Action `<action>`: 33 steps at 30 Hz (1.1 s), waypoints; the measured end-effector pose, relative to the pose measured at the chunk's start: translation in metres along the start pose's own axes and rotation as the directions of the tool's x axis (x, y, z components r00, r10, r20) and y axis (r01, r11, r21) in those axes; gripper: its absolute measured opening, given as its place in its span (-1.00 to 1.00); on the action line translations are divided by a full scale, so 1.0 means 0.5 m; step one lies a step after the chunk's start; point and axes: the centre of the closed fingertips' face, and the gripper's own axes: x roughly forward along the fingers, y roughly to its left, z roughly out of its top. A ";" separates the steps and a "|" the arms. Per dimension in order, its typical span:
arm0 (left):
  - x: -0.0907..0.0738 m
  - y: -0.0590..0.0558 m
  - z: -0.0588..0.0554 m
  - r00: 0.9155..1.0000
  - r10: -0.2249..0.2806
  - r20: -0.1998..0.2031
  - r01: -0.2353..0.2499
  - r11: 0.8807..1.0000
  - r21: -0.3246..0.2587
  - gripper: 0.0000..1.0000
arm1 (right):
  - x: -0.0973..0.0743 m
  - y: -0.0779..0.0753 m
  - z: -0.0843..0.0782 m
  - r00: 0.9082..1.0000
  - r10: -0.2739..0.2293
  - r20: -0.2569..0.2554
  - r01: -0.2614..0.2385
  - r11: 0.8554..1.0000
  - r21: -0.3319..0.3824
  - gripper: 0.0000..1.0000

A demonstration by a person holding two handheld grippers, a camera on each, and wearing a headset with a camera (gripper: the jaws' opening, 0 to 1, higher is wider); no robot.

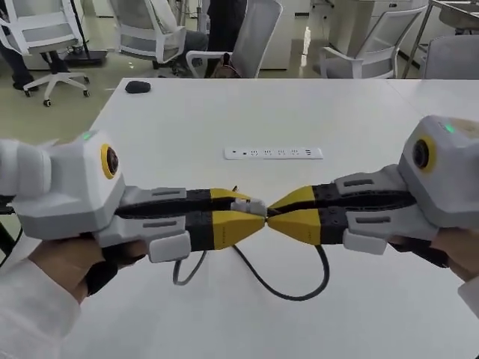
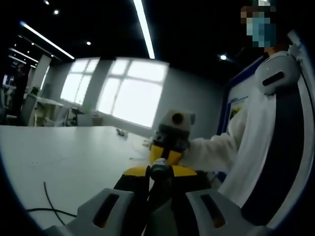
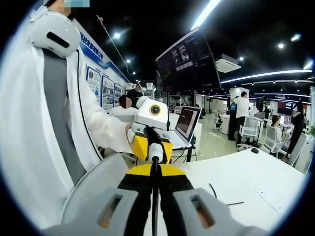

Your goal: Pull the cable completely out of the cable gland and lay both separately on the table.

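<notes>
Both tools are held level and meet tip to tip above the bench, on the person's side of the power strip and roughly opposite its middle.

Left tongs: clamped on the cable gland, a pale fitting seated at the yellow tips.

Right tongs: closed on the cable. In the right gripper view it runs straight between the jaws and into the gland.

The opposed hold appears deliberate. One tool anchors the fitting, and the other takes the cable close to its entry, so a pull would act along the gland's axis rather than bend the cable.

The slack hangs down to the bench as a dark loop, nearer the person than the power strip.

Assessment: the cable looks still seated in the gland, with withdrawal not yet made and neither part laid down. A smooth jacket may slip in the jaws, and the long slack may call for more than one pull
</notes>
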 end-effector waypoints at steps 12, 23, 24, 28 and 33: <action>-0.015 0.011 -0.012 1.000 0.016 0.006 -0.016 1.000 0.000 -0.67 | -0.009 -0.004 -0.029 0.997 -0.007 -0.073 0.005 0.999 -0.036 -0.96; -0.021 0.018 -0.024 1.000 0.026 0.002 -0.026 1.000 -0.001 -0.68 | -0.033 -0.009 -0.073 0.983 -0.036 -0.179 0.023 0.997 -0.076 -0.96; -0.022 0.018 -0.025 1.000 0.028 0.002 -0.028 1.000 -0.001 -0.68 | -0.036 -0.010 -0.078 0.980 -0.041 -0.194 0.026 0.996 -0.082 -0.96; -0.033 0.021 -0.025 0.999 0.035 0.008 -0.035 0.999 -0.004 -0.68 | -0.052 -0.016 -0.100 0.971 -0.058 -0.233 0.039 0.995 -0.089 -0.97; -0.040 0.023 -0.027 0.999 0.043 0.006 -0.043 0.999 -0.004 -0.68 | -0.069 -0.023 -0.135 0.953 -0.080 -0.293 0.053 0.994 -0.099 -0.97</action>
